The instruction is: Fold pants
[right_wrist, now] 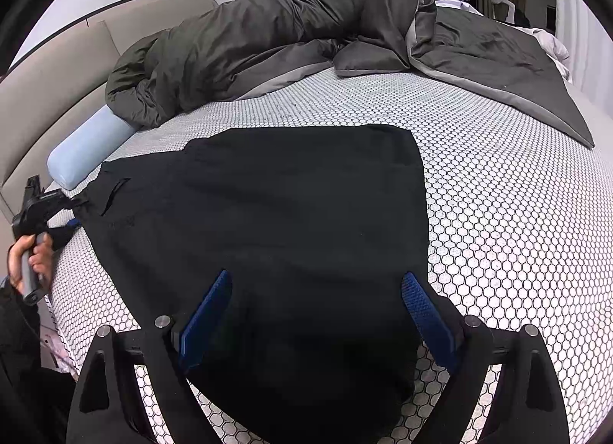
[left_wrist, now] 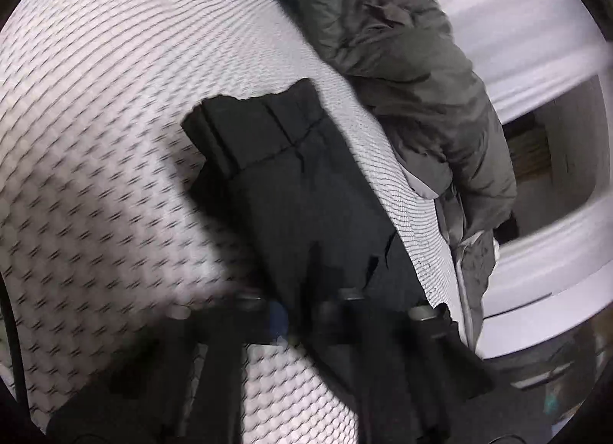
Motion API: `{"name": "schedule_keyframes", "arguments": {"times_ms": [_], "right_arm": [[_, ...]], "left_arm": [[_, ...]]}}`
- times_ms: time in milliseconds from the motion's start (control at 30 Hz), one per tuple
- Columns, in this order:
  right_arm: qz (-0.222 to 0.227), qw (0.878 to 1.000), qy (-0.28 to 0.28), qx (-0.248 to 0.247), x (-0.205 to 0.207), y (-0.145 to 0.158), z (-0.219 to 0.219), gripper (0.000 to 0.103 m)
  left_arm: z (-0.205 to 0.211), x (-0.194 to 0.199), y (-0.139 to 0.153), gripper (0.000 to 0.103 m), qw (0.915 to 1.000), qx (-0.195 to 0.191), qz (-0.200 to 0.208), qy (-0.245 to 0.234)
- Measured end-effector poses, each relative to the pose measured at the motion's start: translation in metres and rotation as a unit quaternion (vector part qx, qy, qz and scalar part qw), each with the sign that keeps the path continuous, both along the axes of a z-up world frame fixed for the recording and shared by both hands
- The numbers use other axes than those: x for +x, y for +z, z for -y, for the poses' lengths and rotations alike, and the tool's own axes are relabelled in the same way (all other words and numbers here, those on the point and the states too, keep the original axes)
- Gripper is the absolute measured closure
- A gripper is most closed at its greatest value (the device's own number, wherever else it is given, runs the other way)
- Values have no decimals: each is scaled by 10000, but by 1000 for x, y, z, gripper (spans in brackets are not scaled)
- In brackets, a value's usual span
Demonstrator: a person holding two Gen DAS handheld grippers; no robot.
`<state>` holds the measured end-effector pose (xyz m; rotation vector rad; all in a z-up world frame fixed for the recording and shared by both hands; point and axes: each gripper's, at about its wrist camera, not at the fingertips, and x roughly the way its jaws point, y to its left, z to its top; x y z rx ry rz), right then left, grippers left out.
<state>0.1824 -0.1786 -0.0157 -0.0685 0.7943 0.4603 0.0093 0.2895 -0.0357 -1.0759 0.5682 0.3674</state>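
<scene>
Black pants (right_wrist: 291, 222) lie spread flat on the white honeycomb-patterned mattress (right_wrist: 498, 183). My right gripper (right_wrist: 318, 313) is open, its blue pads (right_wrist: 208, 313) wide apart just above the near part of the pants. My left gripper (right_wrist: 71, 214) shows at the far left of the right wrist view, held by a hand, its tip at the pants' left edge. In the blurred left wrist view the pants (left_wrist: 306, 191) run up from the left gripper (left_wrist: 302, 313), whose fingers look closed on the cloth edge.
A dark grey-green duvet (right_wrist: 268, 34) is bunched along the far side of the bed. A light blue bolster (right_wrist: 88, 149) lies at the left by the beige headboard (right_wrist: 57, 87). White furniture (left_wrist: 536, 283) stands beside the bed.
</scene>
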Motion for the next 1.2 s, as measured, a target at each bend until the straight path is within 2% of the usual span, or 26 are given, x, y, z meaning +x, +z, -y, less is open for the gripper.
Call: {"name": "schedule_keyframes", "arguments": {"times_ms": [67, 133, 167, 233, 267, 367, 400, 467, 500, 533, 567, 600, 633, 667, 700, 733, 767, 833, 933, 1033, 1067, 1100, 1200], "right_arm": [[27, 10000, 20, 0, -2, 1, 3, 11], [62, 10000, 1, 41, -5, 4, 8, 11], [89, 9999, -22, 70, -6, 6, 12, 11], [146, 9998, -94, 133, -8, 11, 20, 11], [168, 9996, -129, 166, -9, 13, 25, 11], [224, 9992, -244, 228, -11, 18, 39, 11], [229, 9990, -292, 240, -12, 18, 43, 11], [228, 9987, -395, 246, -13, 19, 54, 11], [223, 9984, -456, 242, -13, 18, 59, 11], [216, 9981, -531, 240, -12, 18, 65, 11], [199, 9976, -605, 254, -11, 18, 71, 11], [177, 9971, -681, 283, -10, 17, 78, 11], [150, 9966, -750, 295, -8, 16, 84, 11], [101, 9959, -850, 282, -7, 14, 90, 11], [61, 9953, -923, 289, -7, 13, 96, 11], [16, 9948, -978, 295, -7, 11, 102, 11], [3, 9945, -1008, 287, -7, 11, 106, 11], [13, 9943, -1019, 321, -9, 12, 111, 11], [21, 9945, -807, 663, -15, 19, 110, 11], [-239, 9931, -494, 1038, -11, 19, 94, 12], [-315, 9922, -430, 1129, -9, 18, 89, 17], [-395, 9910, -371, 1220, -7, 17, 84, 27], [-658, 9852, -71, 1579, 1, 15, 67, 32]], "left_arm": [[16, 6, 23, 102, 9991, 345, 260, -30], [40, 13, 53, 102, 9956, 721, 520, -279], [57, 18, 71, 102, 9922, 936, 680, -474], [107, 32, 111, 102, 9794, 1431, 999, -1019], [130, 38, 125, 102, 9729, 1562, 1118, -1290], [220, 65, 157, 102, 9427, 1803, 1469, -2393], [257, 78, 160, 102, 9283, 1853, 1528, -2839], [314, 100, 152, 98, 9077, 1792, 1414, -3520], [347, 116, 137, 84, 8925, 1755, 1185, -3983], [369, 127, 125, 66, 8797, 1757, 1015, -4302], [389, 141, 106, 59, 8641, 1786, 769, -4642], [394, 147, 94, 58, 8630, 1763, 572, -4699], [392, 155, 83, 58, 8692, 1583, 351, -4672], [386, 159, 76, 58, 8735, 1282, 259, -4689], [378, 159, 72, 57, 8743, 987, 251, -4746], [372, 156, 72, 55, 8741, 906, 279, -4765], [362, 152, 77, 54, 8781, 1035, 368, -4658], [347, 138, 87, 41, 8815, 1363, 553, -4486], [312, 122, 95, 31, 8926, 1604, 792, -4137], [280, 110, 95, 31, 9031, 2198, 523, -3653], [270, 110, 91, 31, 9058, 2414, 354, -3464], [260, 105, 85, 31, 9093, 2472, 275, -3337], [229, 107, 62, 31, 9158, 2592, -226, -3060]]}}
